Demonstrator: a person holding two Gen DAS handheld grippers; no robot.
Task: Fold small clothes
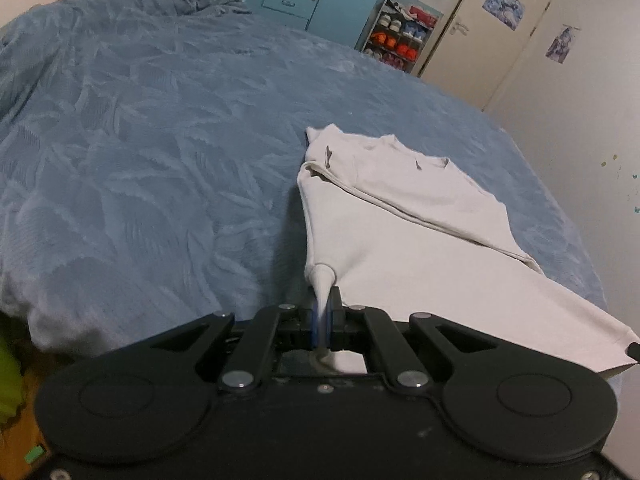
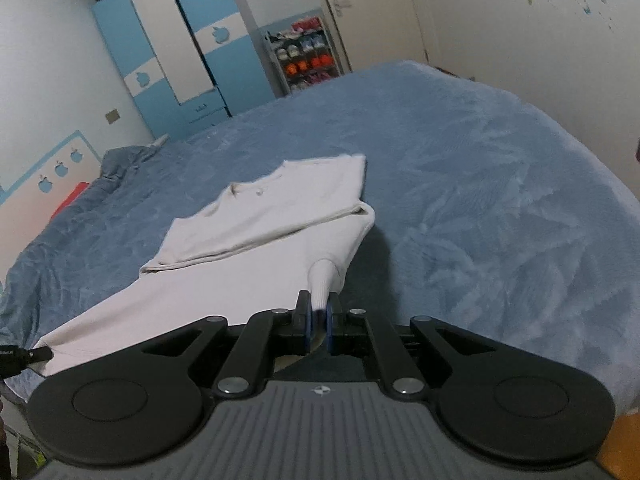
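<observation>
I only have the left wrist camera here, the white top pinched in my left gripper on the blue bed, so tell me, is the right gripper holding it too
Observer: Yes. The right gripper is shut on the near right corner of the white top, bunched between its blue pads.
Operator: Anything on the bed to the right of the garment?
Observer: Only bare blue bedspread out to the far edge.
Operator: What's left of the wardrobe? My view cuts it off.
Observer: A white wall with a light blue panel carrying apple-shaped cutouts.
Operator: And my left gripper?
Observer: Its tip shows at the left edge, gripping the other near corner.
</observation>
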